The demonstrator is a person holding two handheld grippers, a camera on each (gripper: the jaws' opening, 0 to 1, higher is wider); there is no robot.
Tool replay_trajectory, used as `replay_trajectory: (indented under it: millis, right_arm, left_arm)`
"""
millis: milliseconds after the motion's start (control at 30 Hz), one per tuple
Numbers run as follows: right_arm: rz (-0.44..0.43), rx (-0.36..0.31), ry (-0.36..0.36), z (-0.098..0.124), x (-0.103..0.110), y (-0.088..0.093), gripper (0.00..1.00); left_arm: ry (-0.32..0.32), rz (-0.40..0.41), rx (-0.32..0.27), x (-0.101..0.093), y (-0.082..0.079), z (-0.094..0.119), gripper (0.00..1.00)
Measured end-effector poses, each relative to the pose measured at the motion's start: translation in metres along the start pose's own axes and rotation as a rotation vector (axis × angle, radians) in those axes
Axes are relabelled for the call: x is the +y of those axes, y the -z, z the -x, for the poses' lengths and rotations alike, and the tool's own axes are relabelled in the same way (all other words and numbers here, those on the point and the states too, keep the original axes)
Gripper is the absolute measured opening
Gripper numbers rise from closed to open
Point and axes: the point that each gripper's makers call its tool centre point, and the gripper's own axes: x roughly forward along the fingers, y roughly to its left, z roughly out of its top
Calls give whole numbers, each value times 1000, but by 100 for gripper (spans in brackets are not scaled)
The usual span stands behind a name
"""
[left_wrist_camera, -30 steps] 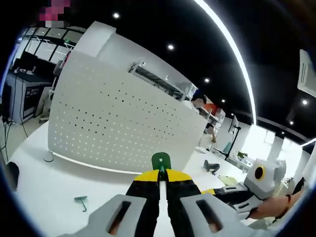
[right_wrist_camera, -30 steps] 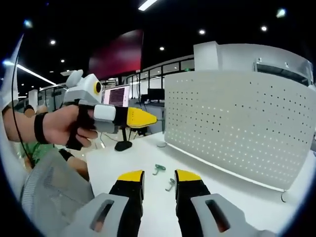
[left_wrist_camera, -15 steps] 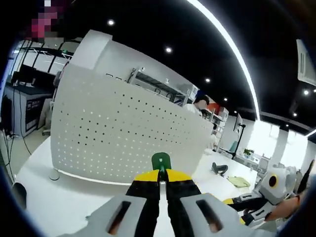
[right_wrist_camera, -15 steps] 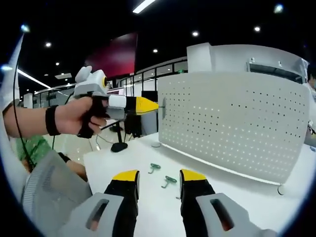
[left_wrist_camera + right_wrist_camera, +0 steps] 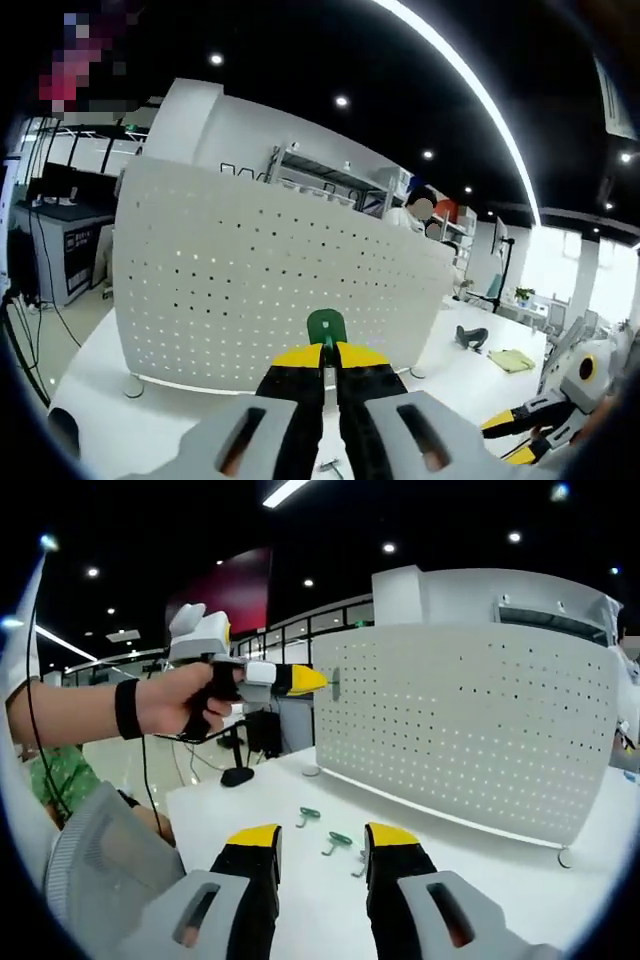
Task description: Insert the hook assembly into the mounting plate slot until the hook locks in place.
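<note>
I face the perforated mounting plate (image 5: 280, 285) upright on the counter (image 5: 500, 880). My left claw (image 5: 327, 352) pinches the green hook (image 5: 326, 325), small, stiff, light, by its tab; my right claw (image 5: 320, 838) gapes empty above spare hooks (image 5: 330, 838).

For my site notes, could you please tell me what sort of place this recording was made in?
Probably an open-plan office or lab used as a test space. A white perforated pegboard stands on a white table, monitors sit on desks behind it, and metal shelving runs beneath a dark ceiling with spot and strip lights.
</note>
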Motion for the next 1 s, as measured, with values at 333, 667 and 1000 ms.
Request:
replay_trajectory:
  millis: [333, 667, 1000]
  right_arm:
    - [-10, 9, 13, 5, -3, 5, 32]
    - [-7, 24, 6, 8, -1, 9, 32]
    - [4, 29, 1, 11, 1, 12, 37]
  left_arm:
    - [-11, -14, -18, 9, -15, -11, 3]
    - [-41, -63, -19, 15, -24, -18, 3]
    - [-91, -122, 5, 26, -32, -26, 3]
